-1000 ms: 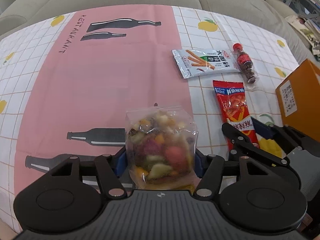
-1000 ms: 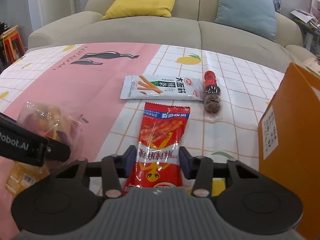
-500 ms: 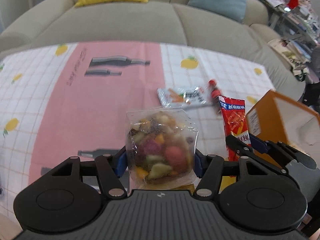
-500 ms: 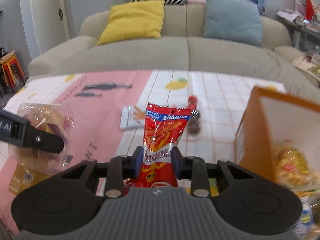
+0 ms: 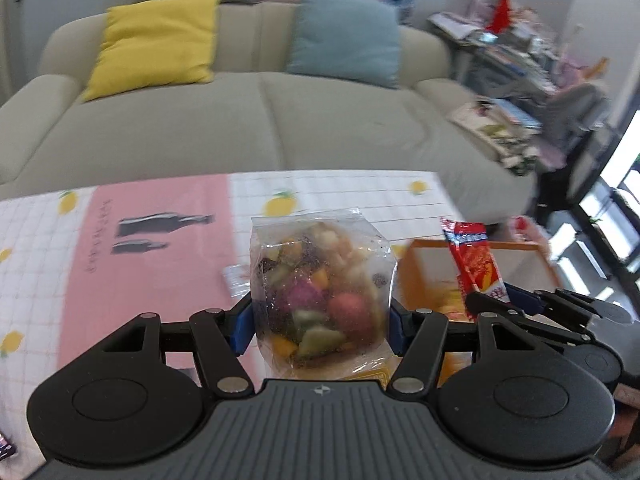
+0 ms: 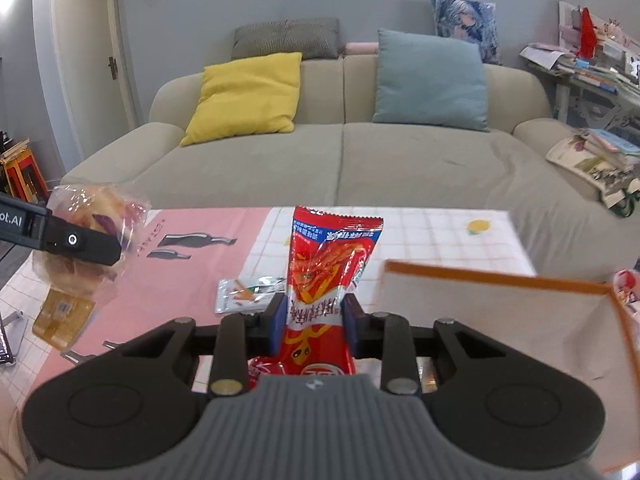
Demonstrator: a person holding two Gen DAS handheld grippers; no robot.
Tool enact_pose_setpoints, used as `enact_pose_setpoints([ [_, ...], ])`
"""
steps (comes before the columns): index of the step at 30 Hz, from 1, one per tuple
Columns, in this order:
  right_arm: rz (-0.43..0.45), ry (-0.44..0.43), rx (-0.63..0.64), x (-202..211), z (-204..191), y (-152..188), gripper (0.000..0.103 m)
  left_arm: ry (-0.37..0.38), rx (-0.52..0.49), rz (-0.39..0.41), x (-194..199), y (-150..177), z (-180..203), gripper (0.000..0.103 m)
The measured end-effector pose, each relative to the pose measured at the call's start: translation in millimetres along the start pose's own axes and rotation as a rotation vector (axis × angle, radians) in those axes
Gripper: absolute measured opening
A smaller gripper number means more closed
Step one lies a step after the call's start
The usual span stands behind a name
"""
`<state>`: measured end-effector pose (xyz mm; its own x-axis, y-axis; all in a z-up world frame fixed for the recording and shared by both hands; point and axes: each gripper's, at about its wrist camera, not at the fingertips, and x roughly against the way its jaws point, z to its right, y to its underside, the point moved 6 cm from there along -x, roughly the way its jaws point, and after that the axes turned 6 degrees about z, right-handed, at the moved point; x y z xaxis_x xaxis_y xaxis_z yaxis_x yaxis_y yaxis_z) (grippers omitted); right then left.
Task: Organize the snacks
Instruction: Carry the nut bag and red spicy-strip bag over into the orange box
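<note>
Both snacks had been lifted clear of the tablecloth (image 6: 208, 236) since a second before, and were carried toward the orange box (image 6: 500, 308). The clear bag of mixed dried fruit (image 5: 320, 292) was clamped in the left gripper (image 5: 320, 320), whose jaws stood fairly wide around it. The red snack packet (image 6: 324, 280) was pinched upright in the right gripper (image 6: 314, 320); its jaws had just been closing and stood narrow on the packet. Placing in the box was judged to be next. The white snack packet (image 6: 248, 292), left on the table, was shown plainly only in the right view; snacks already inside the box were seen only in the left view.
</note>
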<state>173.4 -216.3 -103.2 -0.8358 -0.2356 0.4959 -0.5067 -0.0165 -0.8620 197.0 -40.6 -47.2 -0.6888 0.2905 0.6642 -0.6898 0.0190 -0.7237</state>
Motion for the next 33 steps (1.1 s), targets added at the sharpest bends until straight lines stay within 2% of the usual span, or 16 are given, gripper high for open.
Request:
enact_pose_setpoints([
  [5,-0.030,0.008,-0.066,26,47,-11,0.028,0.135,-0.017,-0.045,-10,-8,50,0.071],
  [8,-0.057,0.039,-0.097,37,78,-16,0.028,0.173,-0.068,-0.073,-25,-12,83,0.071],
  [13,-0.123,0.107,-0.119,43,125,-10,0.028,0.251,-0.095,-0.143,-55,-12,125,0.071],
  [17,-0.180,0.143,-0.139,35,153,4,0.028,0.266,-0.158,-0.196,-80,-5,156,0.071],
  [22,-0.260,0.175,-0.147,25,180,27,0.028,0.273,-0.184,-0.285,-113,12,179,0.071],
  [28,-0.322,0.190,-0.142,5,200,43,0.028,0.225,-0.234,-0.341,-144,27,196,0.071],
  [33,-0.378,0.208,-0.067,-14,204,56,0.028,0.149,-0.323,-0.381,-168,40,205,0.071],
])
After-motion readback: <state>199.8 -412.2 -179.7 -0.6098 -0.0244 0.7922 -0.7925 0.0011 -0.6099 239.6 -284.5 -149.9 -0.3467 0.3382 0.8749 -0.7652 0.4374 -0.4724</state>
